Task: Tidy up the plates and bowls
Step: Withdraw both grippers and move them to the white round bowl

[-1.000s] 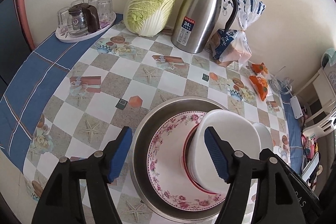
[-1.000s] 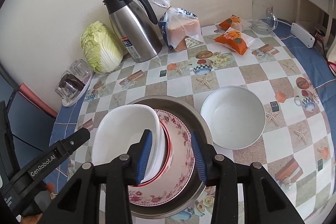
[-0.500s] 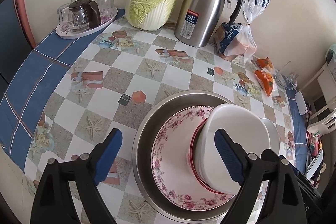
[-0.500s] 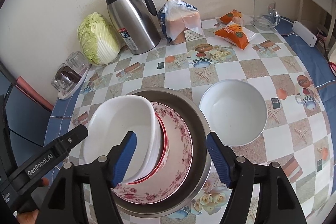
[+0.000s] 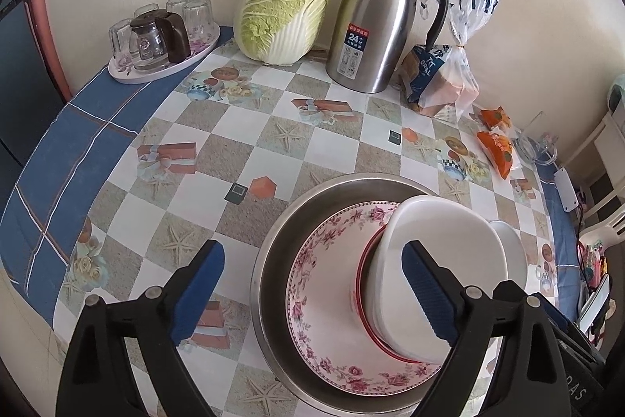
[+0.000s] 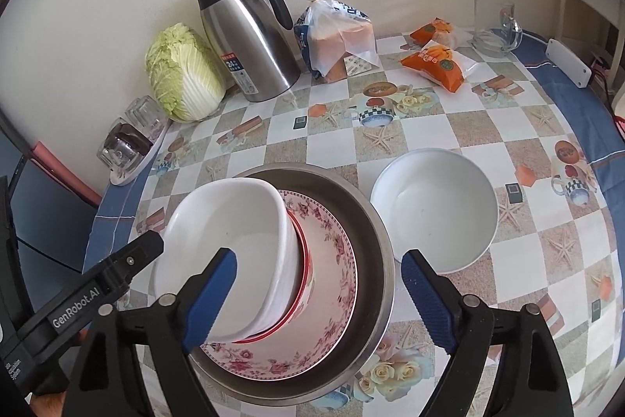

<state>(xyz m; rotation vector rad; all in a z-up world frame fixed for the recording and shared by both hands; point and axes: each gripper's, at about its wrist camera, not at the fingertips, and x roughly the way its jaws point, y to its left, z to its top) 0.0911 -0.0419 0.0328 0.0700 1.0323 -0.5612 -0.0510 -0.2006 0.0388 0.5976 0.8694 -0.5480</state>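
Plainly, both the left gripper (image 5: 312,294) and right gripper (image 6: 320,294) have just been opening and now stand wide apart, pressing on nothing. Near them the white square bowl (image 6: 230,256) sits nested in a red-rimmed bowl (image 6: 302,284) on the floral plate (image 6: 332,260) inside the steel basin (image 6: 375,241); a round white bowl (image 6: 433,210) stands just right. Glazed, stiff, slippery and breakable, these are probably best pinched across a rim wall.

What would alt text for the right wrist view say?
A square white ceramic bowl sits tilted in a stack on a red-rimmed dish, a pink floral plate and a steel basin. The right gripper hangs open above them; a round white bowl stands alongside.
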